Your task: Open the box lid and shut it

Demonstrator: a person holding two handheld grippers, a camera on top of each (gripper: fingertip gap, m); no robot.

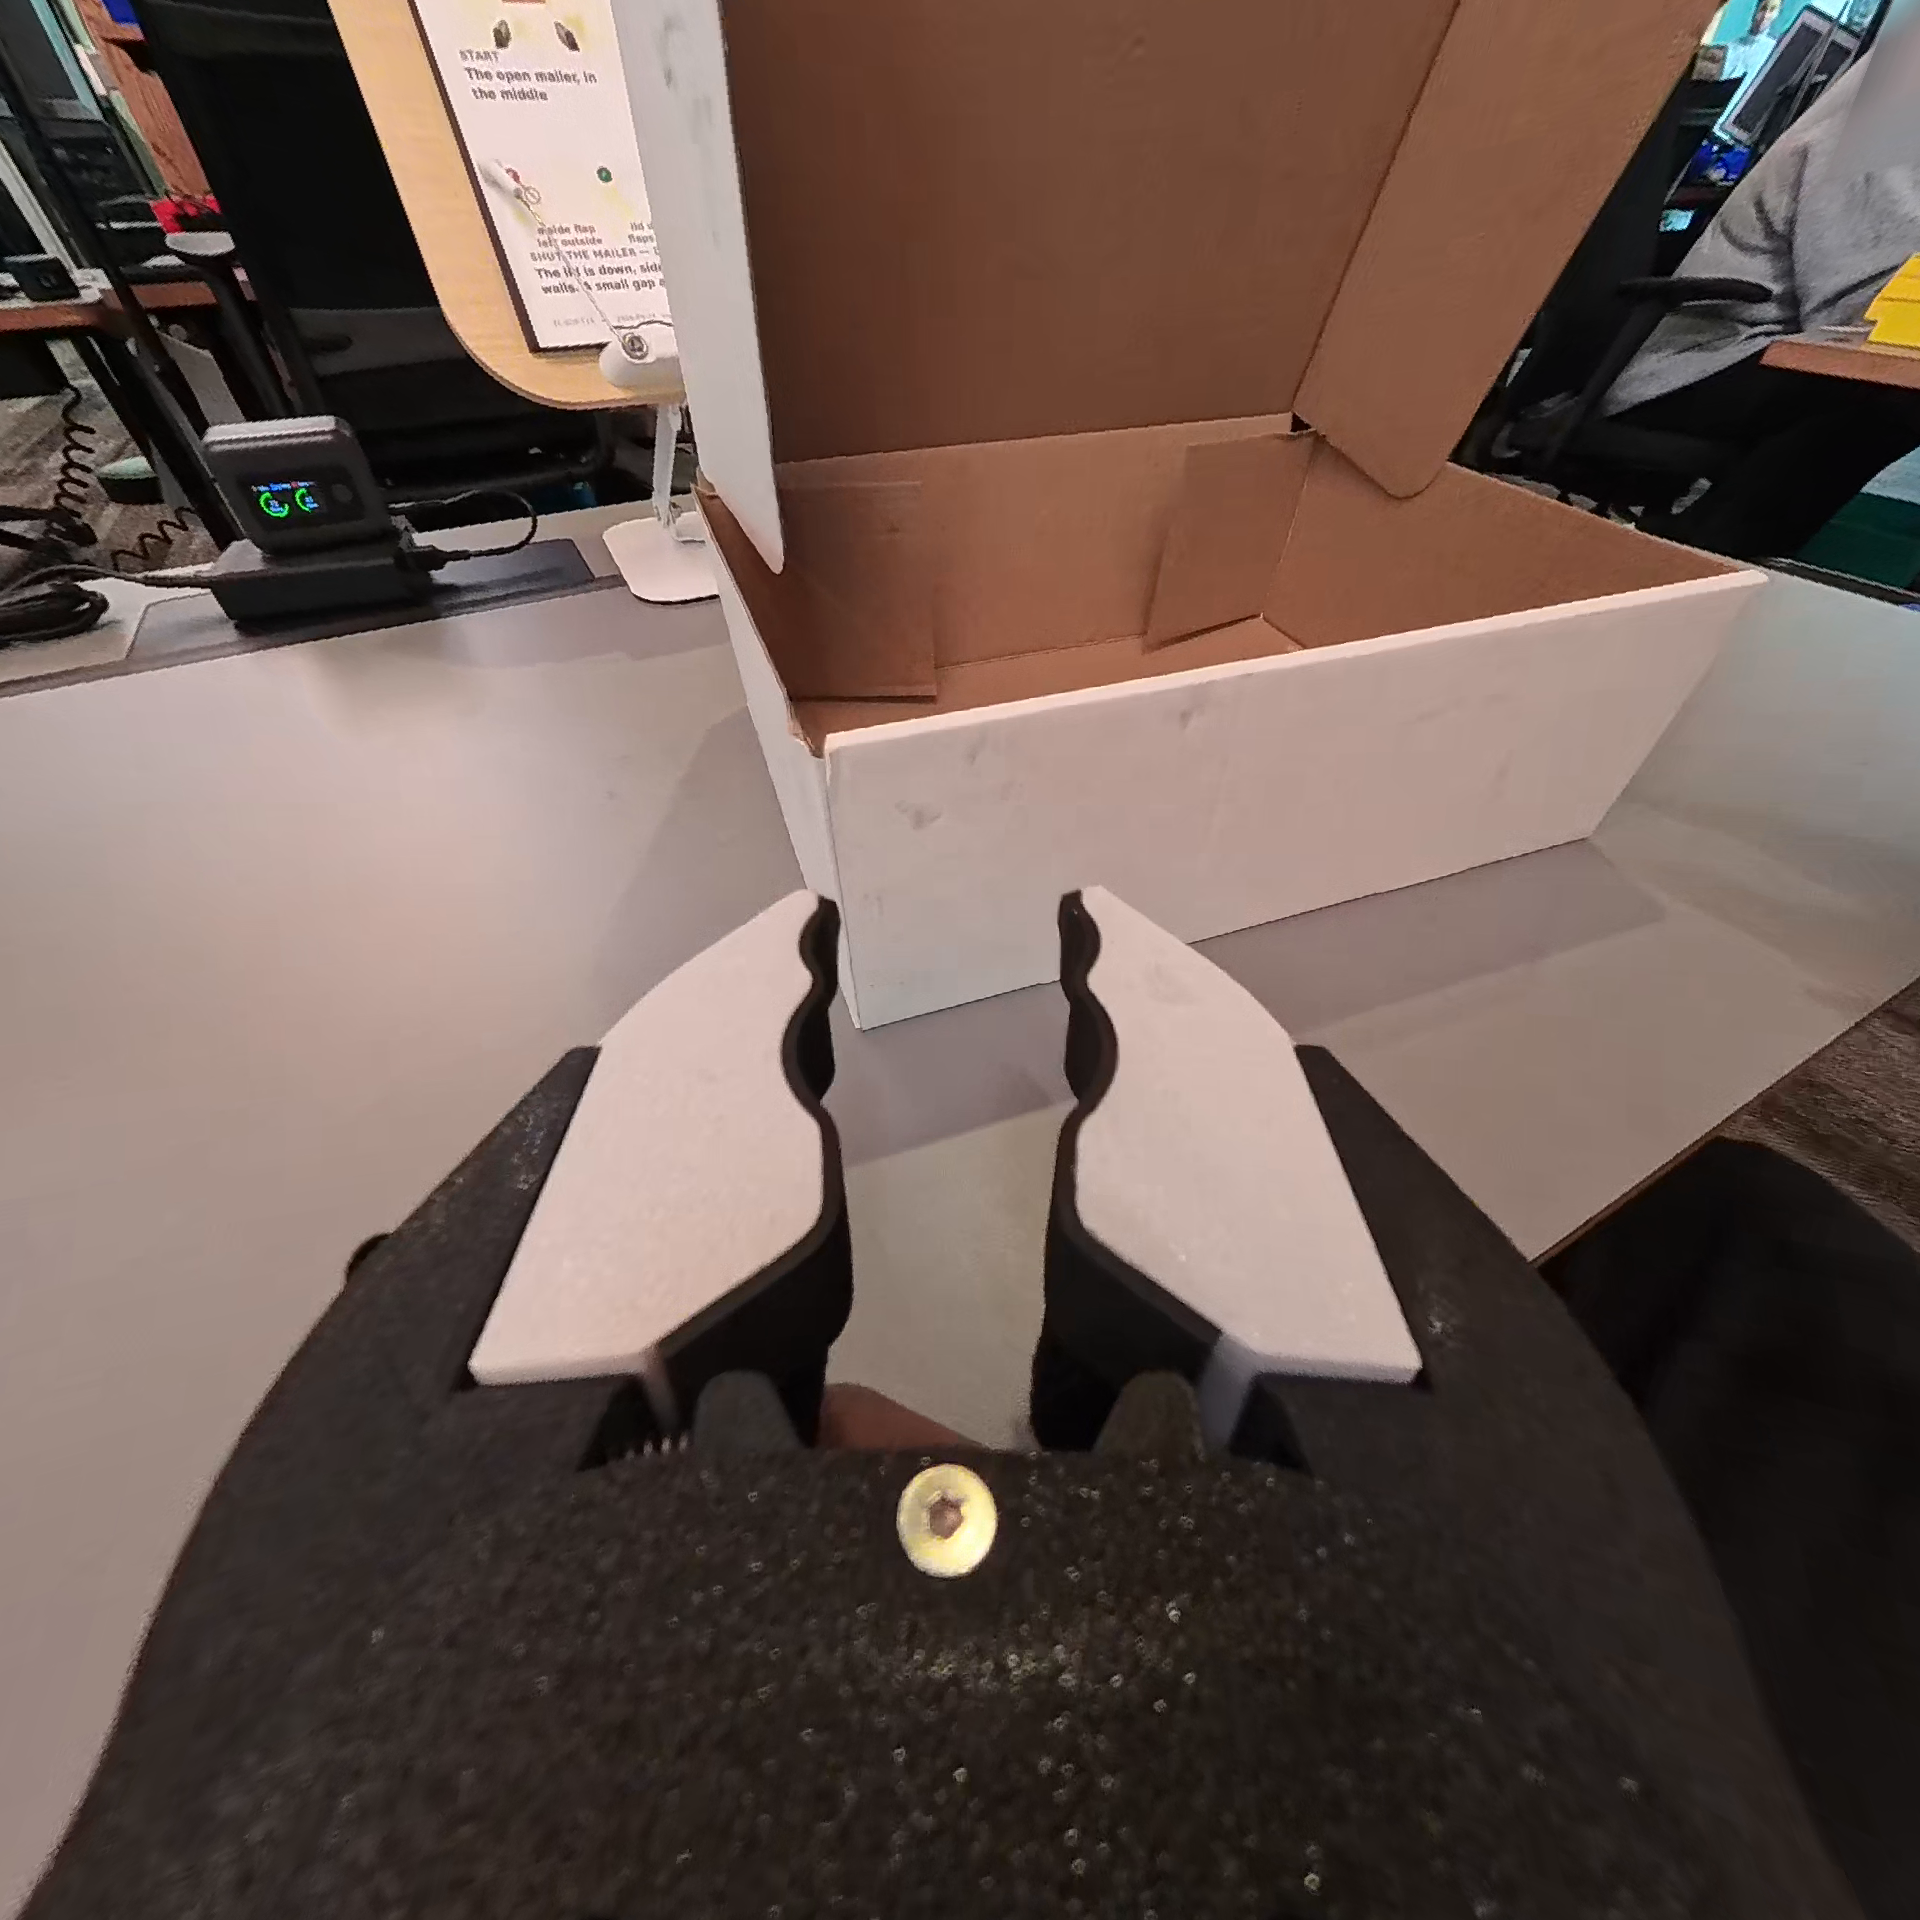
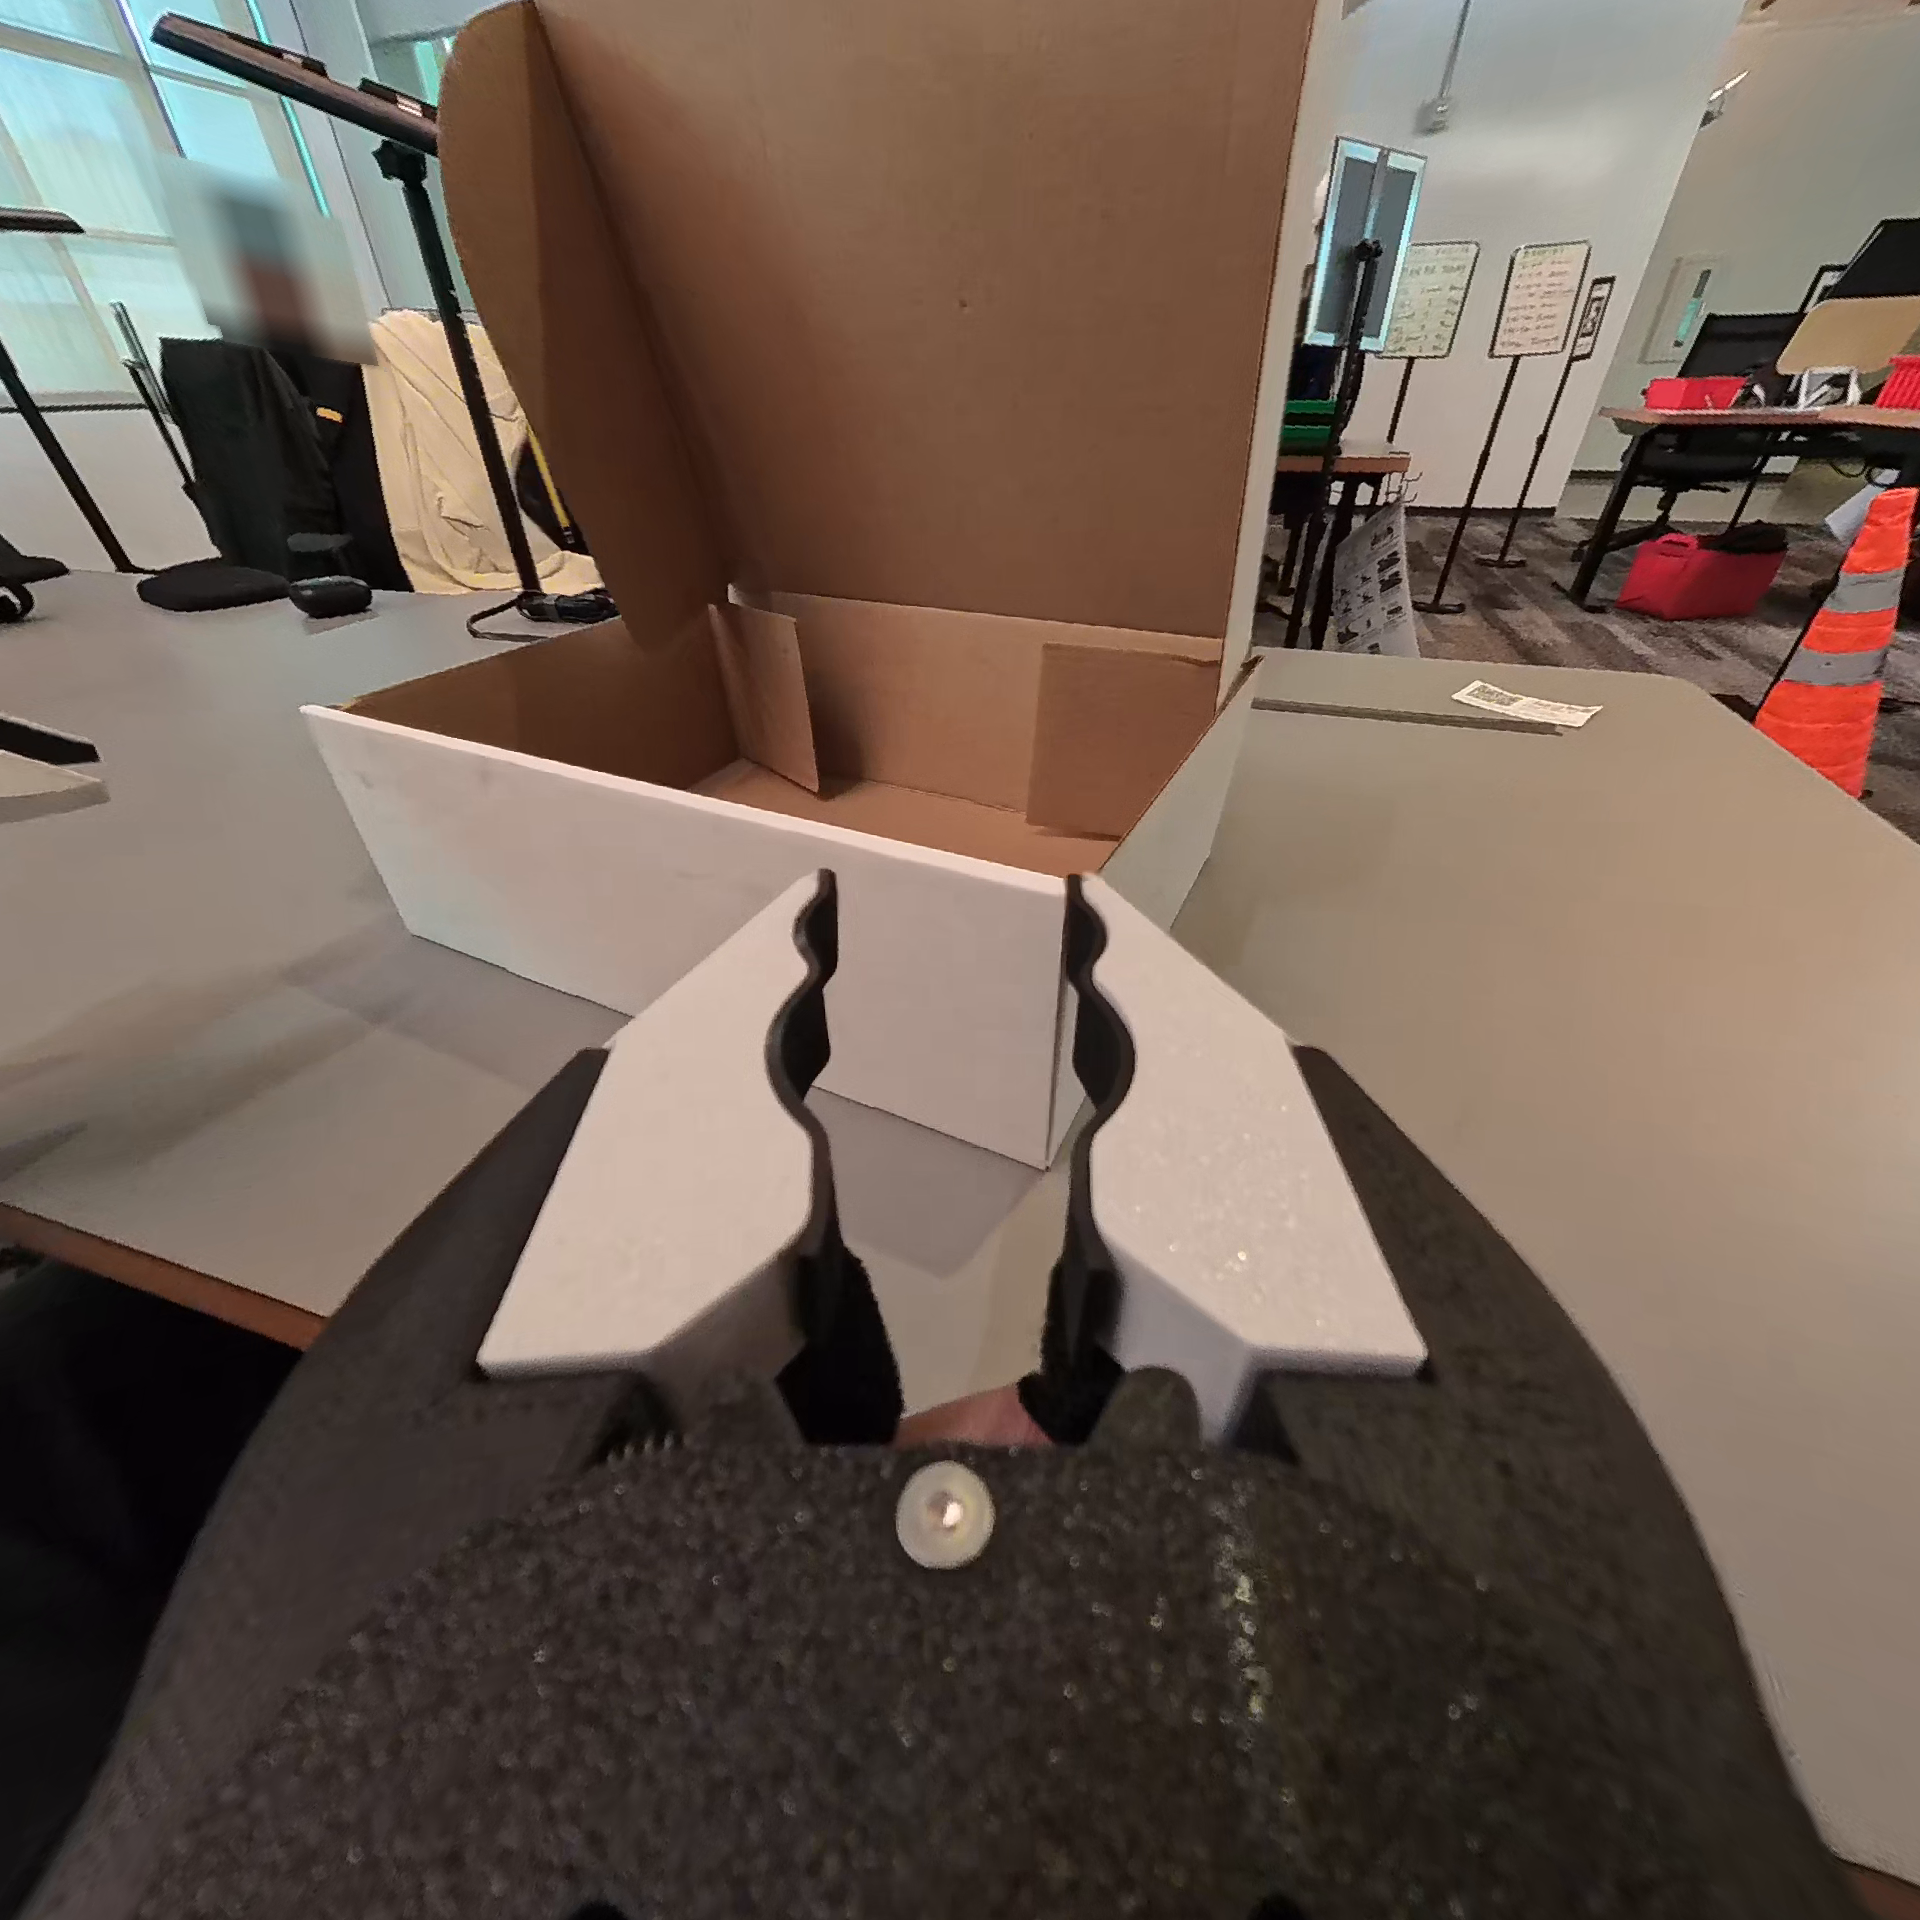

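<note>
A white cardboard mailer box (image 1: pixel 1247 790) with a brown inside stands open on the grey table (image 1: pixel 312 883). Its lid (image 1: pixel 1039 229) stands upright at the back, with side flaps hanging at both ends. My left gripper (image 1: pixel 948 914) is open and empty, just in front of the box's near left corner. In the right wrist view the same box (image 2: pixel 644 883) and its upright lid (image 2: pixel 935 291) fill the middle. My right gripper (image 2: pixel 948 894) is open and empty, in front of the box's near right corner. The box is empty inside.
A black device with a lit screen (image 1: pixel 296 509) and cables sit at the table's far left. A white stand with an instruction sheet (image 1: pixel 561 177) is behind the box. A sticker (image 2: pixel 1522 698) lies on the table at right. An orange cone (image 2: pixel 1860 644) stands beyond the table edge.
</note>
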